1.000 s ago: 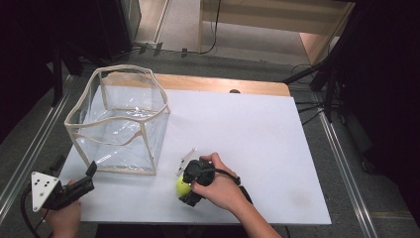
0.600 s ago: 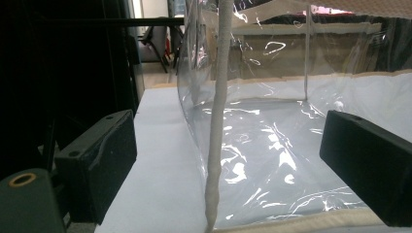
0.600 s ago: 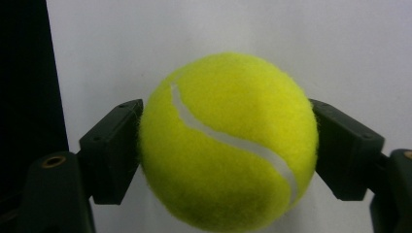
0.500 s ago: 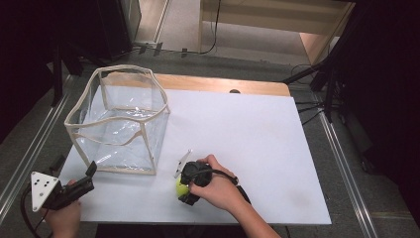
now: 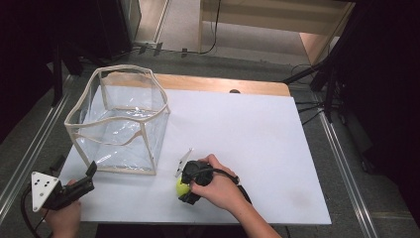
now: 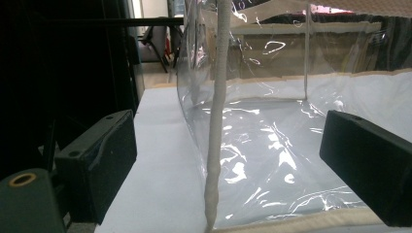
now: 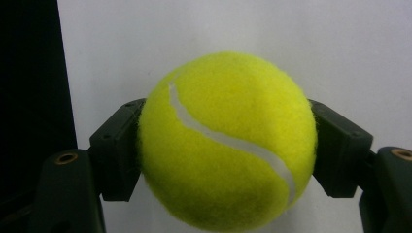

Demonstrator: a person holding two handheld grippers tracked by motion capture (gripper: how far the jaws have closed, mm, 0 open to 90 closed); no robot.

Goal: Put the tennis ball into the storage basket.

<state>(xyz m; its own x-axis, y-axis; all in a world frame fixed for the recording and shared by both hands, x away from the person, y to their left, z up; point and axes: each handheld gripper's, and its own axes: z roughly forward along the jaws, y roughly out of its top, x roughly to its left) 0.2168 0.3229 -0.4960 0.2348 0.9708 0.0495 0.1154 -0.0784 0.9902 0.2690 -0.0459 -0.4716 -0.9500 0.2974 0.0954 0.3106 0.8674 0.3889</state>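
Left gripper (image 5: 74, 186): at 8 o'clock on the table (image 5: 257, 139), in the person's left hand (image 5: 64, 218); its jaws stand wide apart with nothing between the pads. In the left gripper view they straddle the near corner seam of the bin (image 6: 272, 145), without touching it as far as the view lets me tell.
Grey plate (image 5: 42, 190): on top of the left gripper, at its 9 o'clock side.
Bin (image 5: 119, 121): clear plastic with cream edging, upright and open at the top, at 10 o'clock on the table, just at 1 o'clock of the left gripper.
Ball (image 5: 182, 186): yellow-green tennis ball, at 6 o'clock on the table, near the front edge, at 5 o'clock of the bin and apart from it.
Right gripper (image 5: 185, 187): in the person's right hand (image 5: 218, 186), pointing toward 9 o'clock; the jaws have just been closing, and in the right gripper view both pads press on the ball (image 7: 226, 141) at 3 and 9 o'clock, clamped on it.
Table: white sheet over a wooden top, the wood showing along the 12 o'clock edge.
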